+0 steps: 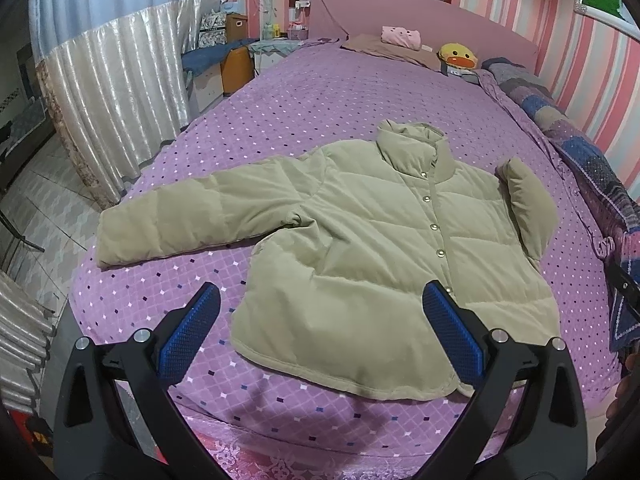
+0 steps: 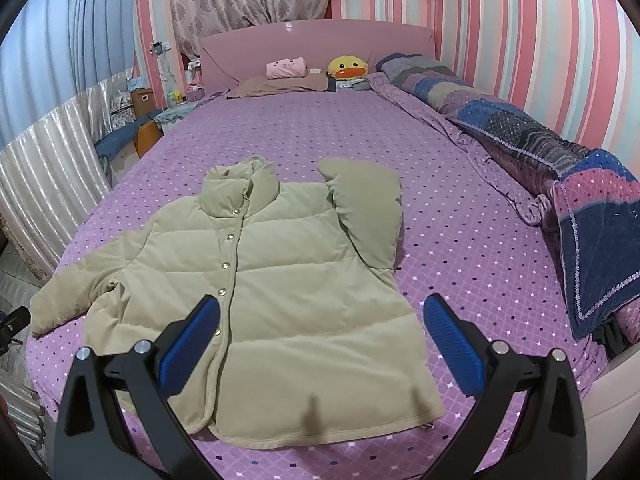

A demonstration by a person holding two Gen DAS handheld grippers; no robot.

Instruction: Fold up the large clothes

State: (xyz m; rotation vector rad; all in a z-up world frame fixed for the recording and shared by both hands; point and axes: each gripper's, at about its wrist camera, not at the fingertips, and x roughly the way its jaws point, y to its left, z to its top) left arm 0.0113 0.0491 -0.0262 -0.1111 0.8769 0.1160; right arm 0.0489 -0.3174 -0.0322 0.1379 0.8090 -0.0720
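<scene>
Lying flat, front up, on the purple dotted bedspread [image 1: 320, 92] [image 2: 460, 240] near the bed's near edge: the beige puffer jacket [image 1: 380, 248] [image 2: 280, 300]. Snaps closed down the front, collar standing up at the far end. Its left sleeve [image 1: 192, 220] [image 2: 80, 280] is stretching out sideways toward the bed's left edge; its right sleeve [image 1: 528, 208] [image 2: 368, 208] is folding back on itself beside the shoulder.

Left gripper [image 1: 320, 328] is hovering over the near-left hem, both blue pads spread wide, nothing between them. Right gripper [image 2: 320, 340] is hovering over the near hem, jaws also wide and gripping nothing.

Further out: 1 patchwork quilt [image 1: 580, 152] [image 2: 560, 160] is bunching along the bed's right side. At the far end, a brown pillow [image 1: 384, 50] [image 2: 280, 82] is carrying a pink plush [image 1: 401, 37] [image 2: 286, 68], with a yellow duck plush [image 1: 458, 56] [image 2: 348, 67] just right of it, against the pink headboard [image 1: 400, 8] [image 2: 320, 40]. Silver curtains [image 1: 112, 92] [image 2: 48, 168] are hanging on the left.
</scene>
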